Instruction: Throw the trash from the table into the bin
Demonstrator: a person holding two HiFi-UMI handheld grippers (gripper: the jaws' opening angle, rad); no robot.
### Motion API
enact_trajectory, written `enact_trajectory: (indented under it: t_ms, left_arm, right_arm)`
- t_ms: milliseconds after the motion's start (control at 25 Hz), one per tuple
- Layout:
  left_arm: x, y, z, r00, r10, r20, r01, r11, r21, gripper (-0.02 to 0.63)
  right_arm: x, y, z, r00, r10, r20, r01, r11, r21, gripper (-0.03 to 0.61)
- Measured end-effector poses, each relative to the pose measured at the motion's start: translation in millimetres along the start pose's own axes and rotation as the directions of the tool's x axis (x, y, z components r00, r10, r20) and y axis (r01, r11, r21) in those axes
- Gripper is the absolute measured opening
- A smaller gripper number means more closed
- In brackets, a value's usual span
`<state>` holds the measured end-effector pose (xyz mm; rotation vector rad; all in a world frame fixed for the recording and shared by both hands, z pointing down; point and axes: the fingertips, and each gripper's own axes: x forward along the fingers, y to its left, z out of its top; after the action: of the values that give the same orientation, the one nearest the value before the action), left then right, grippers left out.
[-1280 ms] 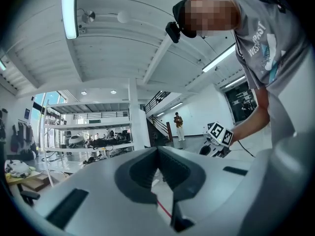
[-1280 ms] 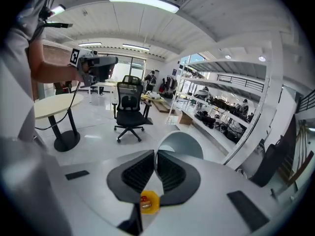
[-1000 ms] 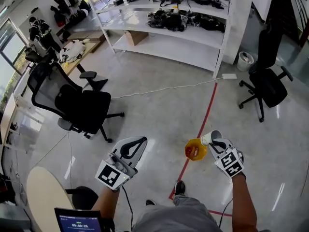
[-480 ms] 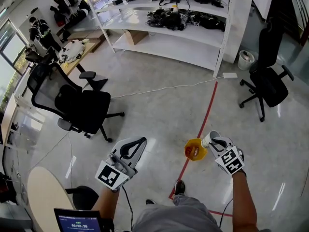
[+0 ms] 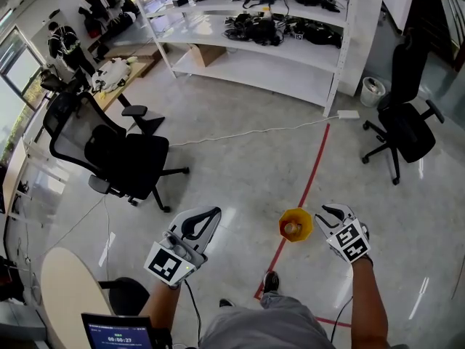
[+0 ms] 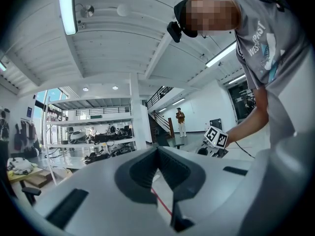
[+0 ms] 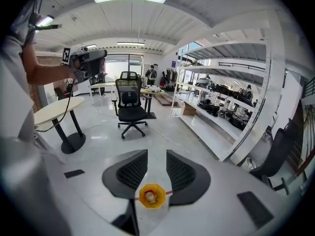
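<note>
- The right tongs (image 7: 151, 168) have just been opening; they stand apart, empty, above the yellow bin (image 5: 306, 217).
- The trash (image 5: 290, 228) lies inside this bin.
- The left tongs (image 6: 157, 154) are closed on nothing.

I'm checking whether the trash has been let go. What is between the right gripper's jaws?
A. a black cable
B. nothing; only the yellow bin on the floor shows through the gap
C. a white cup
B: in the right gripper view the right gripper has its jaws apart, having just been opening, with nothing between them. Through the gap the yellow bin shows on the floor, with a piece of trash inside.
</note>
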<state>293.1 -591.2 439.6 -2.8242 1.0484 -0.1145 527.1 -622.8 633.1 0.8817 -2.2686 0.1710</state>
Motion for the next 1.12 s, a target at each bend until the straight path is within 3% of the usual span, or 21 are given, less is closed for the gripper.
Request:
enact_trajectory:
  t_ms: [240,400,480,560,840,1120]
  left_arm:
    - [3.3,-3.0,-1.5,0.999,-0.025,-0.032,0.027,0.997,0.071,0.043]
    - [-3.4,2.0,-4.5,1.0,-0.014,-0.025,0.016,0.997,0.075,0.043]
    - [-19.7,2.3,1.6,1.0,0.0,-0.002,0.0,0.997,0.077,0.043]
    - [-45.8,0.1,9.6,1.0,0.018,-0.002,-0.018,0.996,0.085,0.043]
    - [-108.5,4.6,11.0,0.997,0.081,-0.004,-0.08,0.991,0.112,0.043]
    - [-195.2,7.5,28.4,0.989,0.144,0.027,-0.146,0.984,0.099,0.043]
  right_arm:
    - [-13.6,1.5,16.5,1.0,0.006,0.02,-0.006,1.0,-0.005,0.101]
    - [-8.8,16.3,47.9,0.995,0.033,0.09,-0.031,0.999,-0.031,0.1]
    - [-12.3,34.8,74.0,0.988,0.045,0.146,-0.039,0.998,-0.042,0.008]
    - [-22.9,60.1,105.2,0.977,0.059,0.203,-0.048,0.997,-0.06,0.008]
    - [-43.4,135.1,201.7,0.902,0.19,0.388,-0.134,0.977,-0.166,0.008]
    - [-71.2,240.7,288.2,0.835,0.304,0.459,-0.171,0.935,-0.309,0.008]
